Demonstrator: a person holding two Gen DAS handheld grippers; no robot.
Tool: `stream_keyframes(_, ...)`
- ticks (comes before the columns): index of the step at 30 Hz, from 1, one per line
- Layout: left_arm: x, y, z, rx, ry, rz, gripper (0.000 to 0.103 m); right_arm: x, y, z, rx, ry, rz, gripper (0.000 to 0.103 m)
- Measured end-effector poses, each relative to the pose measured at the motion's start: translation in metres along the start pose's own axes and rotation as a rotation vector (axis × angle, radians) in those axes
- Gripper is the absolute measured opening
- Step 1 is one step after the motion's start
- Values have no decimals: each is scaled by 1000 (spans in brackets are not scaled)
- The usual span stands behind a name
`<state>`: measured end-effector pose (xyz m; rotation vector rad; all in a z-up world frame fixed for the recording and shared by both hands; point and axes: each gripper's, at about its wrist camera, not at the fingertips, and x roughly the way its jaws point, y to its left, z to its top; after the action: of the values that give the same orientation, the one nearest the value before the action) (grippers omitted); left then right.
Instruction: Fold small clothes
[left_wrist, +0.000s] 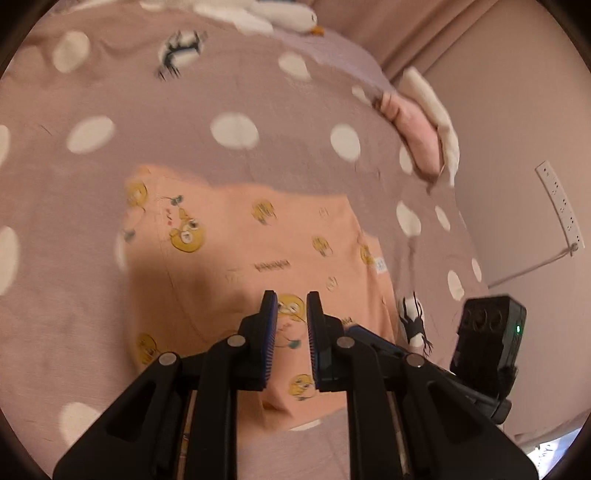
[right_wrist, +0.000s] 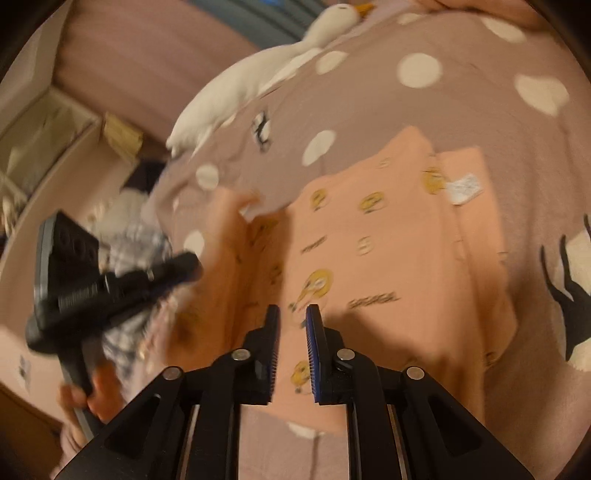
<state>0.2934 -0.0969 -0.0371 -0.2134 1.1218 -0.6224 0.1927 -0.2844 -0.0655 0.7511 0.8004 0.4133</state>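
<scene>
A spotted bed (left_wrist: 147, 122) carries the peach garment (left_wrist: 236, 258), folded near its middle. Its white label (right_wrist: 463, 189) is too blurred to read. Left hand-held gripper (left_wrist: 291, 301) and right hand-held gripper (right_wrist: 293, 312) hover slightly parted, grasping nothing.

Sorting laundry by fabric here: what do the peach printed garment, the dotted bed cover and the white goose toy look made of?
Peach garment: likely a soft matte cotton knit; it lies limp, with a sewn-in label.
Dotted cover: matte woven or brushed fabric, softly wrinkled, no sheen.
Goose toy: seemingly plush, with rounded, stuffed contours; blur hides the pile.
</scene>
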Motion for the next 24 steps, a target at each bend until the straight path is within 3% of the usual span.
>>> stream_keyframes(2, 7, 1, -4, -17, 20, -2, 14, 1, -14, 0, 69, 14, 29, 34)
stream_keyframes(6, -7, 20, -19, -62, -1, -33, 17, 5, -14, -6, 82, 47, 72, 38)
stream_keyframes(8, -25, 34, -28, -82, -35, -35, 19, 14, -3, -5, 58, 62, 90, 52)
stream_keyframes(12, -57, 60, -51, -126, -104, -20, 45, 37, 17, -1, 22, 113, 117, 52)
stream_keyframes(13, -64, 68, -59, -142, -119, -15, 47, 48, 21, 2, 24, 138, 120, 52)
stream_keyframes(16, -77, 85, -77, -172, -144, 0, 47, 78, 32, 8, 20, 183, 87, 52)
stream_keyframes(24, -88, 109, -115, -231, -173, -25, 47, 109, 53, 10, -45, 281, -6, 52)
